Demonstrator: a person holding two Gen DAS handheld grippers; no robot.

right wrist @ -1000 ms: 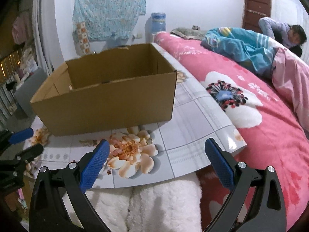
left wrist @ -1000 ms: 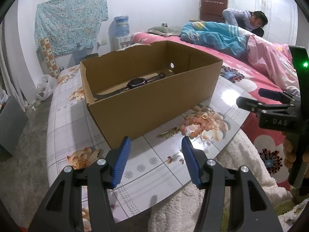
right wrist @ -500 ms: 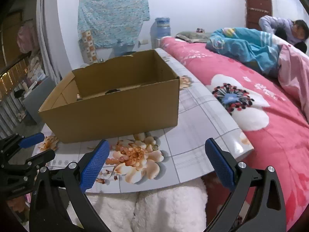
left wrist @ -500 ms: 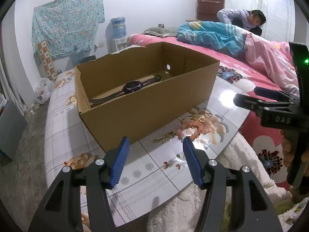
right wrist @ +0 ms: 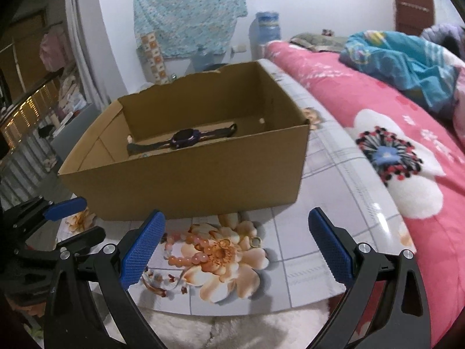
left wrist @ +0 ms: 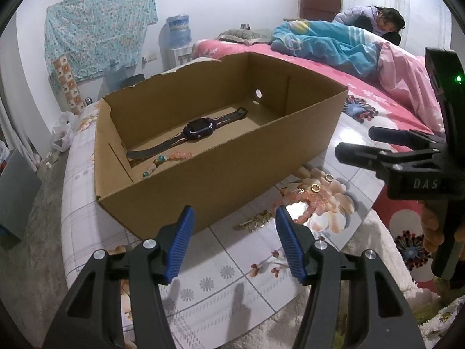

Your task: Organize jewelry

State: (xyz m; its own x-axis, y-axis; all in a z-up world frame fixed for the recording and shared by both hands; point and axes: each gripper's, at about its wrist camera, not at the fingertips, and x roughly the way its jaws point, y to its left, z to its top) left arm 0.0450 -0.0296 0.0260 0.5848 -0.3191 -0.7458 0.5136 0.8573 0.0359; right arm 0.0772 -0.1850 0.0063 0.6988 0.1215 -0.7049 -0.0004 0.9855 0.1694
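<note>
Nearest the cameras, both tongs stand open with nothing between their blue pads. The left tongs (left wrist: 232,234) hover over the near edge of the tiled, flower-printed table (left wrist: 203,285), and the right tongs (right wrist: 237,250) gape wider over the same edge further along.

Just beyond the left tongs, slightly to the right of their gap, lies a small gold chain piece (left wrist: 255,221). Past it, a string of pink beads (left wrist: 305,212) curves across a printed flower, its long axis running from near-left to far-right in the left view; in the right view it lies between the right tongs' pads, towards the left one. Two small gold rings (left wrist: 315,187) sit just behind the beads, close to the box.

Behind these stands an open cardboard box (left wrist: 232,163), touching the table. Inside, a dark wristwatch (left wrist: 199,129) lies flat, strap stretched lengthwise along the box. A second beaded strand (left wrist: 171,157) lies just in front of it, partly hidden by the near wall.

Beyond the table spreads a pink flowered bed (right wrist: 392,133), where a person (left wrist: 377,20) sits at the far end.
</note>
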